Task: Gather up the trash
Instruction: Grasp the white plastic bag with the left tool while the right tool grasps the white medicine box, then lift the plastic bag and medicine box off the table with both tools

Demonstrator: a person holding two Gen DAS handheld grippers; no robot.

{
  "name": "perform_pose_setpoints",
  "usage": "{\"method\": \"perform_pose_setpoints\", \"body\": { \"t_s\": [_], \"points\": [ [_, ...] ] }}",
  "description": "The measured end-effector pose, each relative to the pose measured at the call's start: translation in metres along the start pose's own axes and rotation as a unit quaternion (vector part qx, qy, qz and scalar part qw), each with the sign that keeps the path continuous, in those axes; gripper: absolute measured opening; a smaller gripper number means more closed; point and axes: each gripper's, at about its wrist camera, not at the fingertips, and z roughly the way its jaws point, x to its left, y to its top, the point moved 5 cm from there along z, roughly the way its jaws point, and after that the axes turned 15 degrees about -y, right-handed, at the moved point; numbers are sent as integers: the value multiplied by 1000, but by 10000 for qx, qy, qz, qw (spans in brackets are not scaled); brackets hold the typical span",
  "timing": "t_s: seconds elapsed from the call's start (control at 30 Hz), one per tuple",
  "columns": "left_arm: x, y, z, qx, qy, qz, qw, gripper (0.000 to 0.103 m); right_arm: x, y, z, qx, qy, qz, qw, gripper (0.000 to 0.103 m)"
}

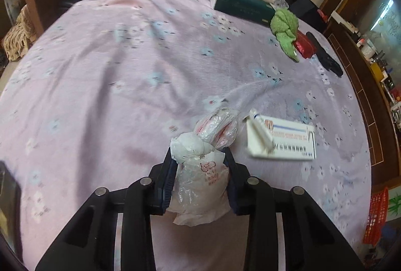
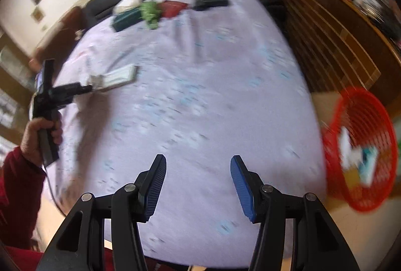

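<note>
The bedspread (image 1: pixel 105 75) is pale lilac, sprinkled with white and light-blue flowers. The crumpled plastic bag (image 1: pixel 200 178) is clear-white with red print. The box (image 1: pixel 283 140) is white with red and blue stripes. The basket (image 2: pixel 361 158) is bright red mesh, the towel (image 1: pixel 285 30) green.

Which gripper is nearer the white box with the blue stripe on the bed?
Left. The left gripper, shut on a crumpled plastic bag, sits just beside the white box. The right gripper hangs open over bare bedspread, well across the bed from that box.
</note>
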Motion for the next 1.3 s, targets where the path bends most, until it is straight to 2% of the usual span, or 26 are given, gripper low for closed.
{"method": "perform_pose_setpoints", "body": {
  "t_s": [0.13, 0.23, 0.43, 0.6, 0.67, 0.77, 0.97, 1.07, 1.17, 1.3],
  "points": [
    [7, -19, -30, -117, 93, 25, 9999, 34, 46, 38, 18, -120, 490, -533, 9973, 57],
    [10, -35, -51, -159, 152, 61, 9997, 34, 89, 75, 48, -116, 846, -894, 9923, 57],
    [2, -62, -77, -172, 257, 258, 9992, 34, 160, 137, 105, -201, 1039, -1293, 9860, 57],
    [-9, -78, -79, -88, 137, 336, 9993, 34, 194, 175, 161, 66, 1215, -1234, 9849, 57],
    [-11, -82, -76, -34, 138, 409, 9991, 34, 196, 179, 176, 102, 1089, -1216, 9865, 57],
    [-10, -82, -74, -14, 120, 418, 9991, 34, 195, 172, 189, 433, 1192, -1185, 9848, 57],
    [-1, -79, -71, -25, 128, 306, 9994, 34, 205, 121, 162, 767, 1700, -1722, 9672, 58],
    [2, -77, -69, -4, 140, 272, 9995, 34, 213, 105, 151, 481, 1363, -2087, 9672, 65],
    [3, -78, -69, 4, 135, 257, 9996, 34, 229, 100, 151, 288, 1130, -2459, 9623, 66],
    [1, -79, -70, -4, 130, 293, 9995, 34, 236, 98, 155, 187, 816, -2660, 9603, 67]
  ]
}}
